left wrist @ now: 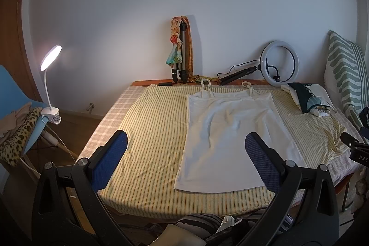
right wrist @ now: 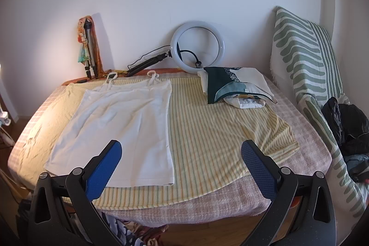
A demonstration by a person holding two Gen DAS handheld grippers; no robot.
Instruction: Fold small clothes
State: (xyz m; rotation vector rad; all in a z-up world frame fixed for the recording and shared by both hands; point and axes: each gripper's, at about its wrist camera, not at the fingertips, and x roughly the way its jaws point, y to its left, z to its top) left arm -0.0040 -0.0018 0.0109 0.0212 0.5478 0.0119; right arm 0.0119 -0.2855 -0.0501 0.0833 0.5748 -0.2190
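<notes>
A white strappy camisole [left wrist: 228, 130] lies flat and spread out on a yellow striped cloth [left wrist: 152, 135] on the table, straps toward the wall. It also shows in the right wrist view [right wrist: 120, 126]. My left gripper [left wrist: 186, 149] is open and empty, held above the table's near edge, over the camisole's hem. My right gripper [right wrist: 181, 155] is open and empty, held above the near edge, to the right of the camisole's hem.
A pile of folded patterned cloths [right wrist: 233, 87] lies at the back right. A ring light [right wrist: 198, 50] and a tripod with scarves [right wrist: 88, 47] lean on the wall. A clip lamp [left wrist: 49, 75] on a blue chair [left wrist: 16, 98] stands left. A striped cushion [right wrist: 304, 66] stands right.
</notes>
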